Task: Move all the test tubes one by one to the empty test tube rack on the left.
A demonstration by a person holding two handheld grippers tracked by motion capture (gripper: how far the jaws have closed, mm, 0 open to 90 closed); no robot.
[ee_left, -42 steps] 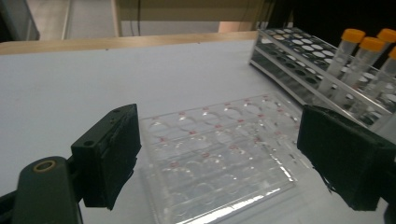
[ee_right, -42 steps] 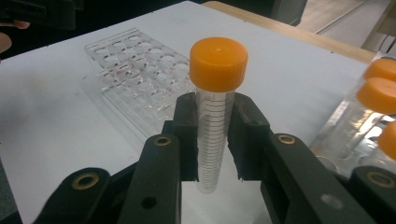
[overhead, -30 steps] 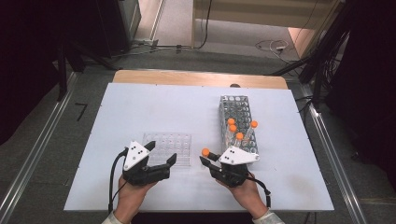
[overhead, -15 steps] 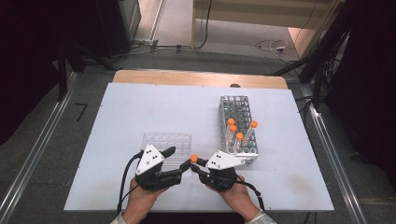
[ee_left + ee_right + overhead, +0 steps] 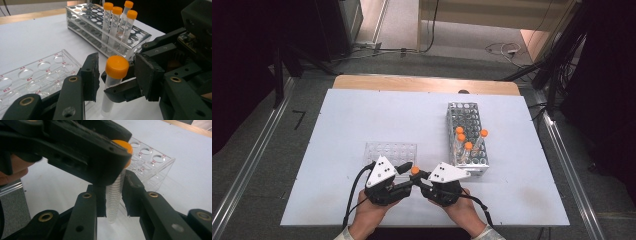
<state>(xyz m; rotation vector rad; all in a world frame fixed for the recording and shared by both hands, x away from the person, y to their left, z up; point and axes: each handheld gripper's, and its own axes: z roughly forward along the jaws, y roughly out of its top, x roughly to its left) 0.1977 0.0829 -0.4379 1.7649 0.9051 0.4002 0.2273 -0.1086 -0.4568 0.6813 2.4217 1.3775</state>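
A clear tube with an orange cap stands upright, pinched low on its body by my right gripper, which is shut on it. My left gripper has just been closing; its pads flank the cap with a small gap on each side. In the high view both grippers meet near the table's front edge, left gripper and right gripper, with the cap between them. In the right gripper view the left gripper's fingers cover most of the cap.
A clear plastic rack with lettered holes lies just beyond the grippers. A metal tube rack at the right holds several orange-capped tubes. The white table top ends at a wooden strip at the back.
The two hands have come together from a gap apart. The left gripper's jaws have narrowed around the cap of the tube that the right gripper holds.
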